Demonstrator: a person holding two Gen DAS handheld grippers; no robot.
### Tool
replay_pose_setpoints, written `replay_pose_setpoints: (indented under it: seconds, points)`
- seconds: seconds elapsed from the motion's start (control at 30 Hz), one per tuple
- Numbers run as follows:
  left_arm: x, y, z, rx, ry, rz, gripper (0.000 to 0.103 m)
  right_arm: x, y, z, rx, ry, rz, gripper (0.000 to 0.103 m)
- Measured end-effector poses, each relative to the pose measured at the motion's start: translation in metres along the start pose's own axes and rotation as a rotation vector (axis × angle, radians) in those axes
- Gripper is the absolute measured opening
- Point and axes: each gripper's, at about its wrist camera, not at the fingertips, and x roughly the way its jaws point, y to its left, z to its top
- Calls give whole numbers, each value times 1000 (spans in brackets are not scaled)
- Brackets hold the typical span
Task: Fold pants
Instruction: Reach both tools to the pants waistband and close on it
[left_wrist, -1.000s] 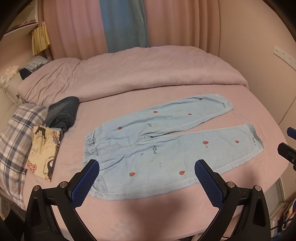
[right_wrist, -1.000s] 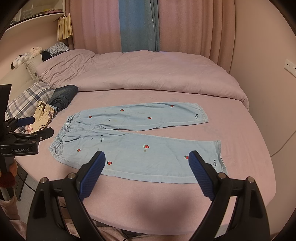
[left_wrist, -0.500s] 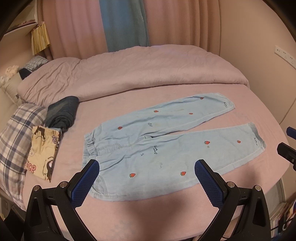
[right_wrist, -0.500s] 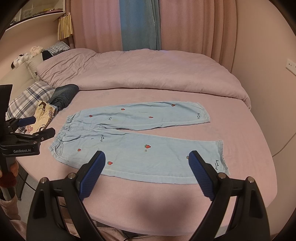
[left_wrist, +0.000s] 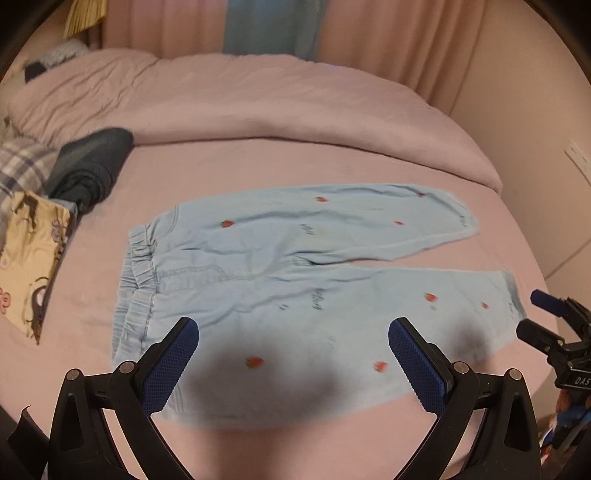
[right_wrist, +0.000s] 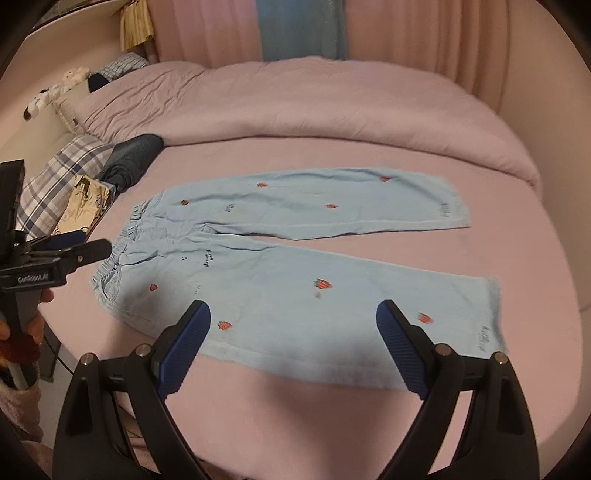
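Light blue pants (left_wrist: 295, 280) (right_wrist: 295, 266) with small red strawberries lie flat on the pink bed, waistband to the left, both legs spread out to the right. My left gripper (left_wrist: 293, 363) hovers open over the near leg close to the waistband, holding nothing. My right gripper (right_wrist: 293, 347) hangs open above the near leg toward its cuff, also with nothing between its blue pads. Each gripper shows at the edge of the other's view: the right gripper (left_wrist: 554, 332) and the left gripper (right_wrist: 70, 254).
A pink duvet (right_wrist: 314, 99) is bunched across the back of the bed. At the left lie a folded dark garment (left_wrist: 88, 166), a plaid pillow (right_wrist: 62, 177) and a patterned cloth (left_wrist: 29, 258). Curtains hang behind. A hand (right_wrist: 26, 332) holds the left gripper.
Both grippers have moved forward and down toward the pants, which now look larger and closer. The pants themselves have not moved.
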Motion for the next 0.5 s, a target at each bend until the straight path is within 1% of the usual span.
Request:
replay_pose_setpoints:
  seconds: [0.03, 0.07, 0.13, 0.17, 0.23, 0.3, 0.37, 0.43, 0.5]
  points:
    - [10, 12, 5, -17, 12, 0, 103, 11, 2, 3, -5, 10, 14, 92]
    - [17, 21, 9, -32, 20, 15, 103, 22, 4, 7, -12, 17, 34, 92]
    - [34, 47, 18, -57, 19, 88, 103, 46, 6, 15, -20, 35, 79, 89]
    - [42, 62, 23, -65, 16, 134, 100, 59, 7, 20, -17, 49, 100, 87]
    - [53, 86, 31, -78, 13, 174, 99, 82, 9, 29, -18, 66, 151, 82]
    - [62, 110, 38, -102, 15, 173, 99, 106, 13, 40, -44, 77, 167, 81]
    - [69, 127, 45, -111, 17, 161, 98, 129, 23, 55, -99, 78, 172, 80]
    - [75, 142, 53, -116, 21, 177, 98, 152, 30, 72, -145, 86, 183, 78]
    - [81, 157, 63, -132, 23, 173, 98, 172, 36, 89, -177, 92, 203, 77]
